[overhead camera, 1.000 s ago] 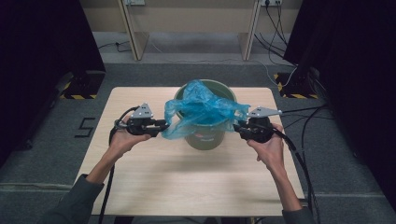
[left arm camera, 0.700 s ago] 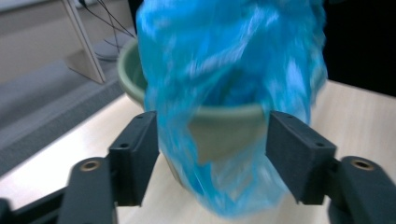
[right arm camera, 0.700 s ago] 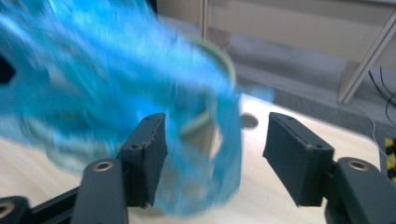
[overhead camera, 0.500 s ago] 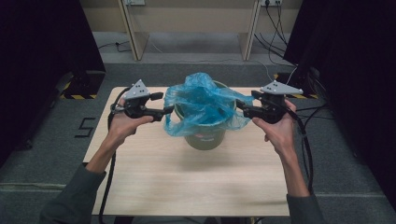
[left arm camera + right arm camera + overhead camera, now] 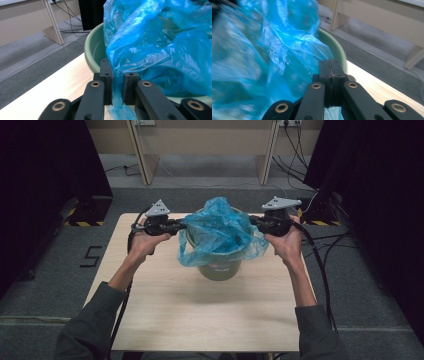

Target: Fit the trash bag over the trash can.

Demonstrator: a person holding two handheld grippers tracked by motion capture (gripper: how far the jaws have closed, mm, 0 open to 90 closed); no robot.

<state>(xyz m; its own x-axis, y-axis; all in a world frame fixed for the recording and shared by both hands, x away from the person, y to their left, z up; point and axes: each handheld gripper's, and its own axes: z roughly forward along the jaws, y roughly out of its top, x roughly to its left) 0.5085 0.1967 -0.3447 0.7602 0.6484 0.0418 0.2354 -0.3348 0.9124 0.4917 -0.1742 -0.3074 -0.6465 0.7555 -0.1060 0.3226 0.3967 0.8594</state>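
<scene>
Toward the far edge of my wooden table (image 5: 165,305) the green bucket (image 5: 220,269) stands, its blue bag (image 5: 217,232) pinched in my left gripper (image 5: 181,225) and right gripper (image 5: 253,221), jaws just closed on its film.

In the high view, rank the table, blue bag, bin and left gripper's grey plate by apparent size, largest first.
1. table
2. blue bag
3. bin, mostly covered by the bag, so this rank is unsure
4. grey plate
</scene>
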